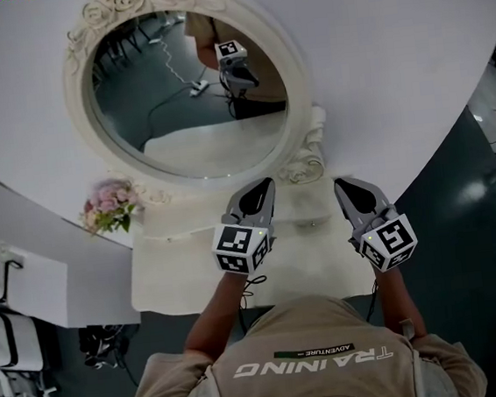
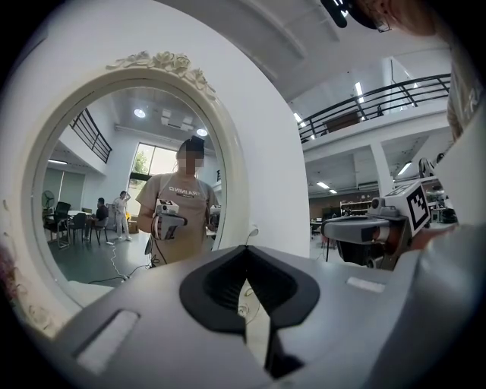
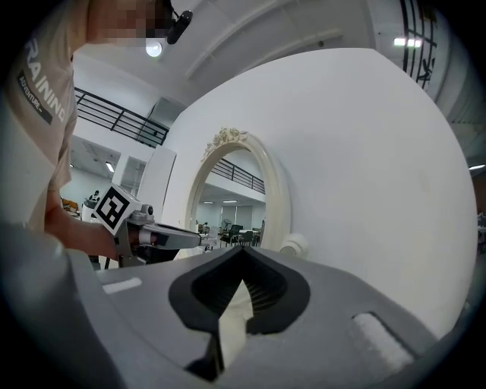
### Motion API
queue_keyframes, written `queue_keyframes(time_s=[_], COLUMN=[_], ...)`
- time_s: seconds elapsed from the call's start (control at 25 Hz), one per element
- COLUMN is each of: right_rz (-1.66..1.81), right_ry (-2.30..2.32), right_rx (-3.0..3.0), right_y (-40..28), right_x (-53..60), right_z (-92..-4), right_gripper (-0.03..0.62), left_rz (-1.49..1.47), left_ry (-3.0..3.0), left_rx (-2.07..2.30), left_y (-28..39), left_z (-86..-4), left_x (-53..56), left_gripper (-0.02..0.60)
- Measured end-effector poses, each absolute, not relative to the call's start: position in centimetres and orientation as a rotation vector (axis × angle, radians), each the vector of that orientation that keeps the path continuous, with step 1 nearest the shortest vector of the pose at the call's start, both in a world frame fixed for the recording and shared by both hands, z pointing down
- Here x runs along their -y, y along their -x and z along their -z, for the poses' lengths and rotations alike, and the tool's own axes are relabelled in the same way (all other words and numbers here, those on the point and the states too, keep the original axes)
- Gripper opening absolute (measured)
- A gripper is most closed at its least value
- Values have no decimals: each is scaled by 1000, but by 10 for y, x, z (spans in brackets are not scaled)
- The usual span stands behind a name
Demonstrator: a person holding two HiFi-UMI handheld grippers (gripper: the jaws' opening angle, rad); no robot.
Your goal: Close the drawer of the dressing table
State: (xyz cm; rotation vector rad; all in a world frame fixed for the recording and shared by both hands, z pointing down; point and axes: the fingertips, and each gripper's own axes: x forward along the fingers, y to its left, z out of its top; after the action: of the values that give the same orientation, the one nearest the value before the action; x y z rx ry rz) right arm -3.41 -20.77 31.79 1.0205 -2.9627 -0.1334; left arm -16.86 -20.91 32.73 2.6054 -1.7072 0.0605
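The white dressing table [image 1: 177, 280] stands before me with its oval, carved-frame mirror [image 1: 188, 85] behind it. A thin seam [image 1: 190, 235] runs across its top, and I cannot tell from here how its drawer stands. My left gripper [image 1: 267, 182] hovers over the middle of the top and points at the mirror's base. Its jaws are shut on nothing [image 2: 244, 251]. My right gripper [image 1: 339, 182] hangs just to its right, level with it. It too is shut and empty [image 3: 243, 251]. Each gripper shows from the side in the other's view.
A pink flower bunch [image 1: 108, 208] sits at the table's back left corner. A carved scroll [image 1: 302, 165] ends the mirror frame near both gripper tips. A curved white wall [image 1: 392, 63] backs the table. Dark floor [image 1: 464, 241] lies to the right, white furniture [image 1: 19, 288] to the left.
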Motion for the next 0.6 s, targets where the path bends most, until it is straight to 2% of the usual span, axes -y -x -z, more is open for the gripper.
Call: queue_keyframes(time_s=[0.6], right_rz=[86], right_ry=[-997], right_rx=[2943], right_y=[36], right_x=[209], right_z=[-337], right_gripper=[2], left_rz=[-34], left_ry=[-2521], left_rx=[1695], left_y=[180], left_z=[-345], left_x=[208], left_gripper=[18])
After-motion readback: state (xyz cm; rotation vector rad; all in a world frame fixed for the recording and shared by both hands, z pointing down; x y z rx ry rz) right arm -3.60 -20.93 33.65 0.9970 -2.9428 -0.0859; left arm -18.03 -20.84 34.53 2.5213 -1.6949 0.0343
